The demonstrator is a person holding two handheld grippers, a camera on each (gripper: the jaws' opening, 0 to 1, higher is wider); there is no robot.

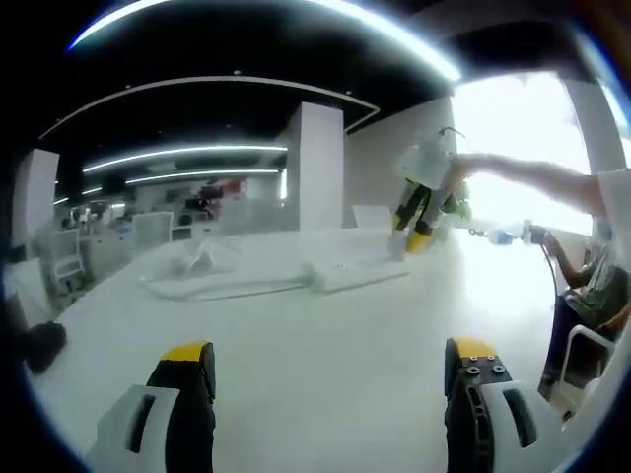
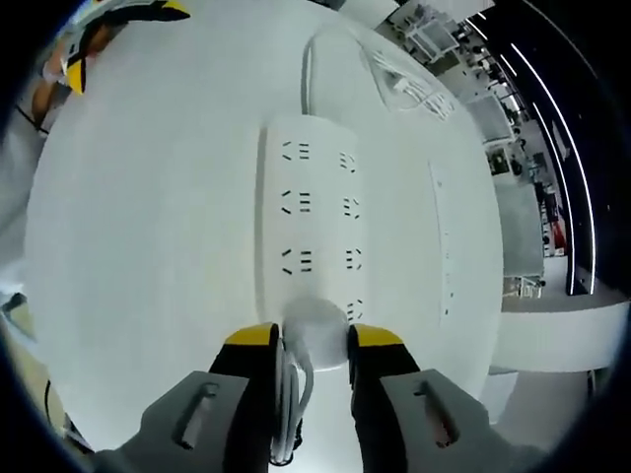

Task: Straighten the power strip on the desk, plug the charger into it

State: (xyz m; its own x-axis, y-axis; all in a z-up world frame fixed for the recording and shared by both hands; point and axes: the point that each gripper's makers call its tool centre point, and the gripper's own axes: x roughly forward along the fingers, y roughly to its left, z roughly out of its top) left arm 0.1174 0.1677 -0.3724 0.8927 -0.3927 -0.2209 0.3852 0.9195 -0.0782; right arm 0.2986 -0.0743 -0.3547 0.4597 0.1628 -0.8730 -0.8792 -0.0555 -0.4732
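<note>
Two yellow-tipped jaws of the right gripper (image 2: 314, 340) pinched on the white charger (image 2: 315, 330) at the near end of the power strip (image 2: 308, 222), strip flat on the white desk (image 2: 148, 246), left gripper (image 1: 330, 360) spread wide, holding nothing, above the desk, strip farther off.

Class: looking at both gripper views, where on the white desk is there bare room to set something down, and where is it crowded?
Bare desk stretches between the left gripper and the power strip. In the right gripper view, open surface lies along the strip's left side. It is crowded at the strip's near end, where the right gripper holds the charger, and beyond it around the cable.
</note>
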